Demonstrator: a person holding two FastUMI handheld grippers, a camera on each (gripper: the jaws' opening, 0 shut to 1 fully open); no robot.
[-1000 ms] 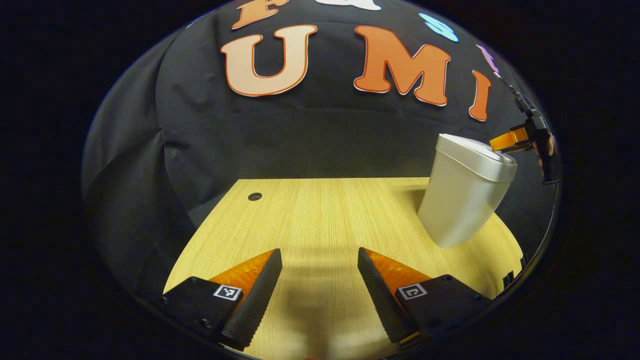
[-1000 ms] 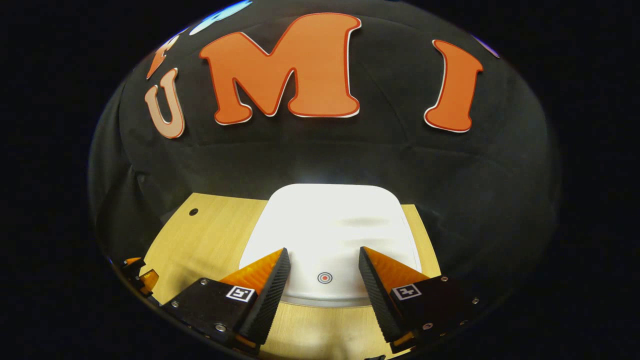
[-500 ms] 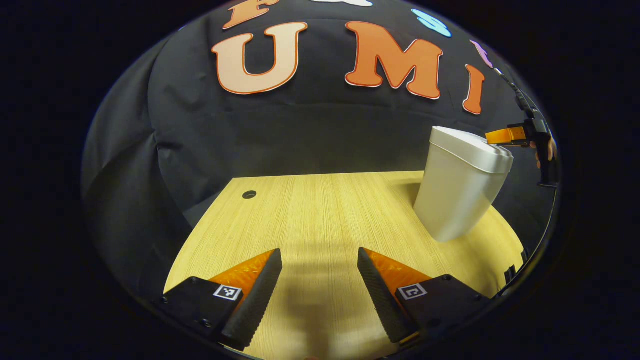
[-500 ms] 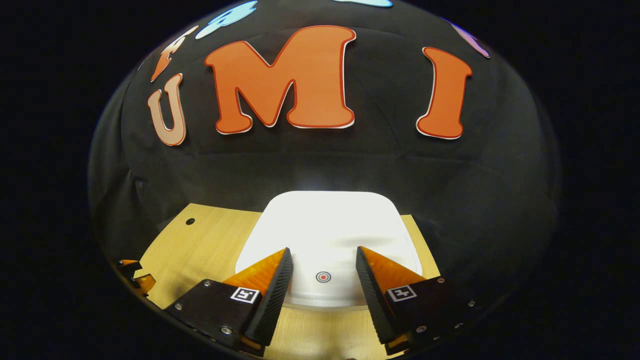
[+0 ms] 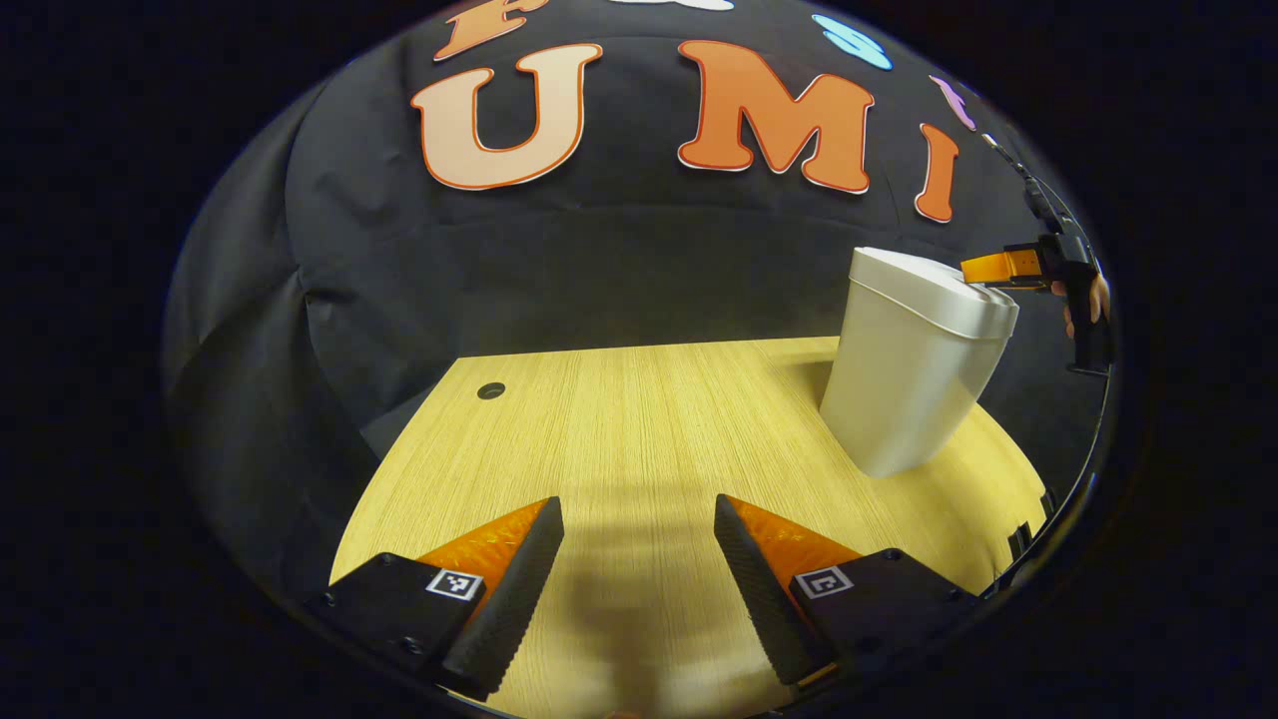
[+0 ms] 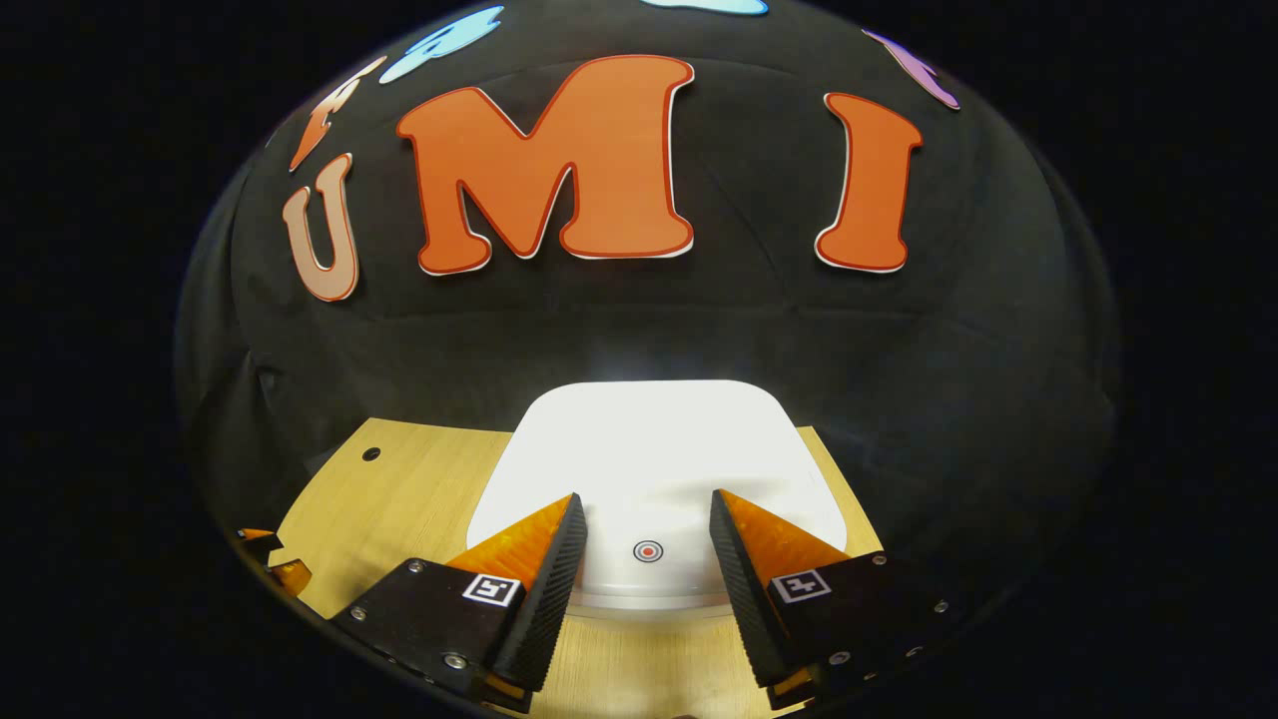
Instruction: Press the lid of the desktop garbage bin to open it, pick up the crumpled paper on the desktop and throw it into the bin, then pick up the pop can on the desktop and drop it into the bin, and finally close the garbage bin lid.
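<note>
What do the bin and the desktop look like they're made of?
The garbage bin looks like smooth moulded plastic in off-white with a soft sheen; its lid glares bright under the light. The desktop shows straight pale wood grain with a matte finish, probably laminate or veneer, though solid wood can't be ruled out.

I am working in what is probably a recording booth rather than a lived-in room. Black cloth (image 5: 619,270) is hanging as the wall behind a light wooden desktop (image 5: 639,419) with a cable hole (image 5: 490,390), and a white desktop bin (image 5: 914,359) is standing on it.
</note>
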